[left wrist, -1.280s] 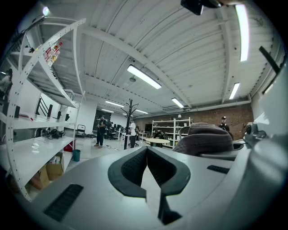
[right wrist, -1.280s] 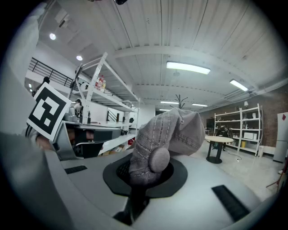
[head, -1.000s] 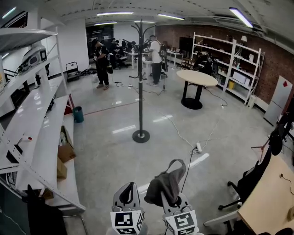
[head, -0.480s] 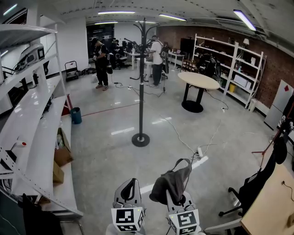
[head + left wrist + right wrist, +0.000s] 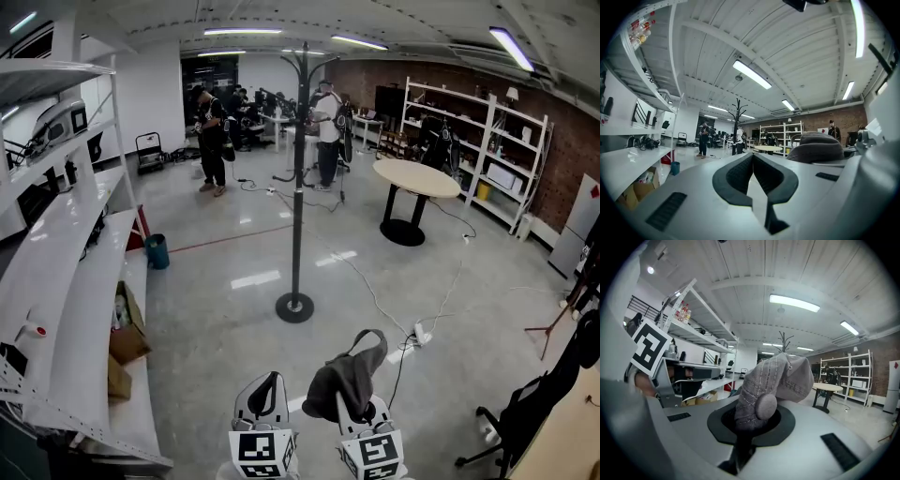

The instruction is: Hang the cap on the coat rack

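Note:
A grey cap (image 5: 345,379) hangs from my right gripper (image 5: 354,405), whose jaws are shut on its fabric; the right gripper view shows the cap (image 5: 774,383) bunched between the jaws (image 5: 754,420). My left gripper (image 5: 265,397) is beside it at the bottom of the head view, shut with nothing held (image 5: 751,161). The dark coat rack (image 5: 298,178) stands on its round base (image 5: 294,307) a few steps ahead on the floor, hooks at the top (image 5: 303,60). It also shows far off in the left gripper view (image 5: 736,124).
White shelving (image 5: 66,281) with cardboard boxes (image 5: 127,333) runs along the left. A power strip and cables (image 5: 422,335) lie on the floor right of the rack. A round table (image 5: 411,178), shelves (image 5: 487,155), a black chair (image 5: 553,394) are on the right. People (image 5: 211,136) stand at the back.
The view has moved forward toward the coat rack, whose base sits lower and larger in the head view. Both grippers and the cap keep their pose.

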Tool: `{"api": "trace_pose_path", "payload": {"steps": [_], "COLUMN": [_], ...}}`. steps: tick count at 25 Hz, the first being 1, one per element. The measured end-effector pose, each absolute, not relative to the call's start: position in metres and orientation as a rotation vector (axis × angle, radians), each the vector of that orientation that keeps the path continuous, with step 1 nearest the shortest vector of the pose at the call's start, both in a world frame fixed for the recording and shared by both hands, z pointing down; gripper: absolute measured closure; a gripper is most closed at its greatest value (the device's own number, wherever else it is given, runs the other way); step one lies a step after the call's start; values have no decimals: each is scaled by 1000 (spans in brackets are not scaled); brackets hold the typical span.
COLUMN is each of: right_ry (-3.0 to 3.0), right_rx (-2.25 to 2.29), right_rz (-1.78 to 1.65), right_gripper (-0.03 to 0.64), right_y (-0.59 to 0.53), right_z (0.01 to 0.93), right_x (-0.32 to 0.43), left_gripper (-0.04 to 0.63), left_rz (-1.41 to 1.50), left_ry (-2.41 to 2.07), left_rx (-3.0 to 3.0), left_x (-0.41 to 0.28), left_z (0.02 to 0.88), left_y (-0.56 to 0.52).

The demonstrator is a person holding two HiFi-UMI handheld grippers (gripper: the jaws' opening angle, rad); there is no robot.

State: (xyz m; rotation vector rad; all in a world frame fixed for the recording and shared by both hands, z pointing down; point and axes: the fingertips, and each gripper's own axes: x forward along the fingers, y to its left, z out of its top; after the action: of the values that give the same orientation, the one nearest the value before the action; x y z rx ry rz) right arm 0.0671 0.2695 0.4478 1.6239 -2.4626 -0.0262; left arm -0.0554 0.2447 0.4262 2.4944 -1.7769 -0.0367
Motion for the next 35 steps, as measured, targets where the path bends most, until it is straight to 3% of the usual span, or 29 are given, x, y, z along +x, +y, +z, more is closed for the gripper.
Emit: {"api": "trace_pose_path", "payload": {"steps": [14, 35], "right_ry": [-2432, -2410], "right_rx": [1702, 1655], "right_rz": [-13, 2], "right_gripper": [597, 597], "right_y": [118, 49], "right_z": [455, 466], "right_x": [47, 26], "left_gripper": [592, 592], "left_rz": [-31, -27], "left_ry": [-1768, -1750], "left_rx": [2532, 2456], "left_x": [-90, -114], "left_z": [432, 457], "left_y": [104, 45]}}
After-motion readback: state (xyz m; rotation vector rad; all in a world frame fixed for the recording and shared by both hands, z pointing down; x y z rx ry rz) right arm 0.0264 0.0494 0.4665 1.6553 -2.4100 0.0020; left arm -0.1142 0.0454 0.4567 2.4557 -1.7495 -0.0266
